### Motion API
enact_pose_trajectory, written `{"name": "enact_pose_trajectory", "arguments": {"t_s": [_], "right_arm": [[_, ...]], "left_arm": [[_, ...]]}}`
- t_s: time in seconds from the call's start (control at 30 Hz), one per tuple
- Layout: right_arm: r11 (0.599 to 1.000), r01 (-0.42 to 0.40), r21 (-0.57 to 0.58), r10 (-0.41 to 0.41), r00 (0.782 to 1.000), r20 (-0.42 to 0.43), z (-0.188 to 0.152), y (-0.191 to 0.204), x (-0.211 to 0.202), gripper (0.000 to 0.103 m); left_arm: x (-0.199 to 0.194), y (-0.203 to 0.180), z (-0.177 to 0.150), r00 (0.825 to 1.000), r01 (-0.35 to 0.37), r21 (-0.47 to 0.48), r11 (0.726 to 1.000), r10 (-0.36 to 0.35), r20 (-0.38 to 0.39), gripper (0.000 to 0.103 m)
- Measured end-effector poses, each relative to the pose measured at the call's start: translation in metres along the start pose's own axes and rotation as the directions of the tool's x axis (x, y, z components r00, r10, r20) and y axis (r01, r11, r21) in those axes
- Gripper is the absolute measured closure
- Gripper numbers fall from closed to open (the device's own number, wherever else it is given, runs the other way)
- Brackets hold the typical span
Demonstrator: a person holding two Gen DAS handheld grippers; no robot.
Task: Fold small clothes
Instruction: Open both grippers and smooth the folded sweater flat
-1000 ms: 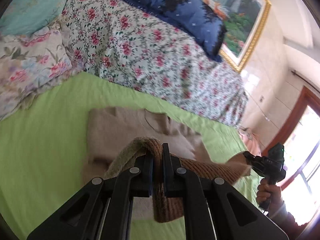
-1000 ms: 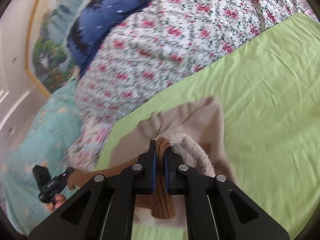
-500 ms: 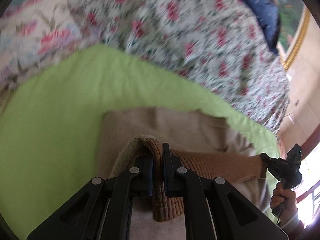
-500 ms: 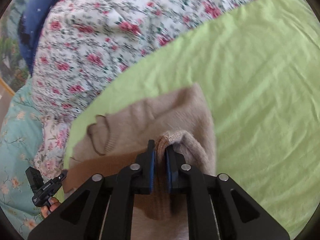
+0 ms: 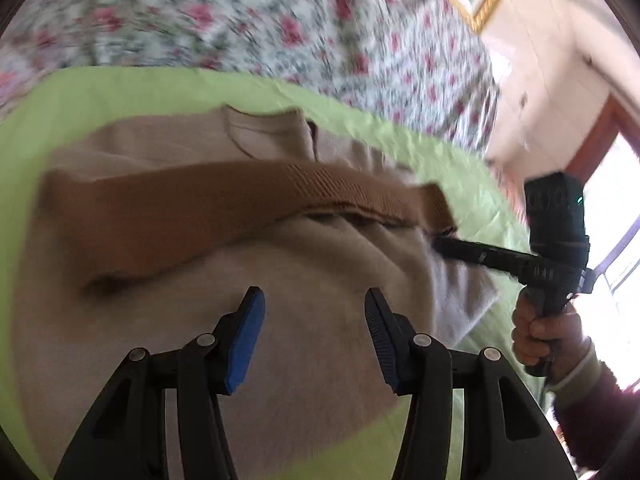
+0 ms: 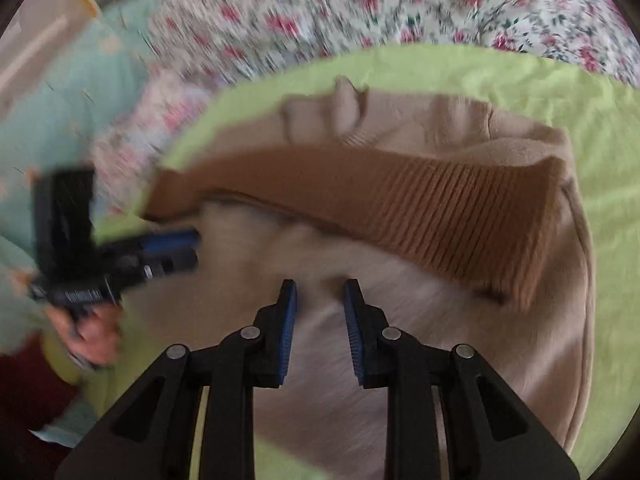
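Lying folded on a lime-green sheet (image 6: 520, 92), a small beige sweater (image 6: 460, 344) fills the ground directly ahead of and beneath both grippers. Its darker tan ribbed hem band (image 6: 452, 208) runs crosswise in both views, so the garment's long axis stretches from one hand to the other. The left gripper (image 5: 312, 334) hangs just above the pale fuzzy inner side, jaws spread wide and holding nothing. The right gripper (image 6: 319, 330) hovers over the same surface, jaws parted more narrowly, also empty. Each sits near its own end of the band, so neither is clearly nearer; any coming fold likely turns on that crosswise line. The knit looks soft and floppy, fleecy on the exposed side, tightly ribbed along the band, with a neckline at the far edge. A floral quilt (image 5: 280, 28) lies bunched beyond the sheet. Motion blur softens the edges of both views.
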State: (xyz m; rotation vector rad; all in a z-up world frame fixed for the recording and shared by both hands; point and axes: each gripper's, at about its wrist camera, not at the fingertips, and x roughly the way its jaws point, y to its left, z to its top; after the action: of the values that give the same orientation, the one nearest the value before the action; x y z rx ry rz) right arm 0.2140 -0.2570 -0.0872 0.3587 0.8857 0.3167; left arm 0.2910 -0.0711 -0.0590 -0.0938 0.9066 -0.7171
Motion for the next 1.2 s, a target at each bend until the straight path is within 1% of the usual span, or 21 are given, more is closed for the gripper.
{"name": "enact_pose_trajectory", "arguments": {"t_s": [0.03,0.07,0.1,0.13,0.17,0.2,0.23,0.27,0.3,0.33,0.4,0.47,0.53,0.6,0.63,0.73,0.8,0.9,1.0,1.1,1.2], "right_arm": [[1.0,0.019,0.002,-0.019,1.0,0.0,0.009,-0.01,0.006,0.079],[0.999,0.04,0.003,-0.04,0.999,0.005,0.016,-0.017,0.008,0.08],[0.997,0.081,0.012,-0.081,0.997,0.011,0.026,-0.03,0.011,0.08],[0.993,0.118,0.031,-0.119,0.993,0.022,0.037,-0.043,0.013,0.08],[0.984,0.162,0.079,-0.165,0.985,0.043,0.05,-0.063,0.015,0.08],[0.976,0.181,0.118,-0.189,0.98,0.057,0.058,-0.075,0.015,0.08],[0.969,0.184,0.164,-0.2,0.976,0.081,0.065,-0.089,0.014,0.08],[0.96,0.18,0.215,-0.207,0.972,0.114,0.071,-0.102,0.01,0.08],[0.95,0.181,0.256,-0.222,0.965,0.14,0.075,-0.11,0.006,0.08],[0.939,0.183,0.291,-0.237,0.957,0.165,0.076,-0.116,0.001,0.08],[0.934,0.159,0.32,-0.231,0.952,0.2,0.072,-0.118,-0.005,0.079],[0.933,0.162,0.321,-0.236,0.95,0.207,0.065,-0.109,-0.011,0.078],[0.938,0.145,0.314,-0.218,0.952,0.213,0.052,-0.097,-0.021,0.078],[0.944,0.131,0.304,-0.202,0.956,0.215,0.036,-0.082,-0.028,0.078],[0.946,0.12,0.301,-0.19,0.958,0.215,0.026,-0.073,-0.032,0.078],[0.949,0.069,0.306,-0.141,0.965,0.22,-0.007,-0.055,-0.046,0.078],[0.95,0.051,0.309,-0.122,0.969,0.216,-0.025,-0.042,-0.05,0.078],[0.944,0.02,0.328,-0.092,0.975,0.204,-0.055,-0.026,-0.054,0.075],[0.939,0.004,0.343,-0.073,0.979,0.188,-0.08,-0.013,-0.059,0.071],[0.934,-0.005,0.357,-0.064,0.981,0.182,-0.098,-0.006,-0.065,0.069],[0.932,-0.011,0.363,-0.058,0.982,0.18,-0.11,0.0,-0.07,0.068]], "left_arm": [[0.012,0.002,0.007,0.999,-0.038,0.013,0.999,0.039,-0.027,0.052],[0.023,0.008,0.015,0.996,-0.074,0.021,0.997,0.075,-0.053,0.054],[0.026,0.014,0.021,0.994,-0.095,0.023,0.995,0.096,-0.056,0.058],[0.028,0.026,0.031,0.992,-0.12,0.022,0.992,0.121,-0.046,0.059],[0.028,0.04,0.039,0.99,-0.139,0.007,0.99,0.139,-0.037,0.06],[0.028,0.054,0.047,0.988,-0.154,-0.013,0.988,0.154,-0.027,0.061],[0.026,0.071,0.057,0.982,-0.189,-0.037,0.981,0.188,-0.012,0.061],[0.024,0.09,0.066,0.972,-0.233,-0.071,0.97,0.233,0.003,0.065],[0.023,0.106,0.074,0.971,-0.236,-0.105,0.966,0.239,0.014,0.071],[0.02,0.12,0.078,0.972,-0.226,-0.142,0.964,0.232,0.028,0.072],[0.015,0.142,0.081,0.968,-0.228,-0.206,0.952,0.244,0.054,0.074],[0.008,0.153,0.082,0.972,-0.192,-0.262,0.946,0.221,0.083,0.076],[-0.003,0.152,0.072,0.968,-0.189,-0.288,0.939,0.227,0.105,0.075],[-0.014,0.143,0.058,0.965,-0.197,-0.293,0.936,0.239,0.113,0.065],[-0.021,0.138,0.05,0.964,-0.194,-0.297,0.935,0.238,0.117,0.063],[-0.041,0.111,0.02,0.969,-0.159,-0.304,0.939,0.207,0.133,0.06],[-0.053,0.091,-0.009,0.974,-0.128,-0.313,0.941,0.179,0.14,0.058],[-0.069,0.068,-0.047,0.979,-0.087,-0.337,0.938,0.142,0.144,0.051],[-0.08,0.048,-0.083,0.985,-0.061,-0.362,0.93,0.115,0.131,0.05],[-0.087,0.03,-0.115,0.988,-0.045,-0.39,0.92,0.1,0.121,0.048],[-0.091,0.021,-0.135,0.989,-0.044,-0.403,0.914,0.098,0.113,0.048]]}}
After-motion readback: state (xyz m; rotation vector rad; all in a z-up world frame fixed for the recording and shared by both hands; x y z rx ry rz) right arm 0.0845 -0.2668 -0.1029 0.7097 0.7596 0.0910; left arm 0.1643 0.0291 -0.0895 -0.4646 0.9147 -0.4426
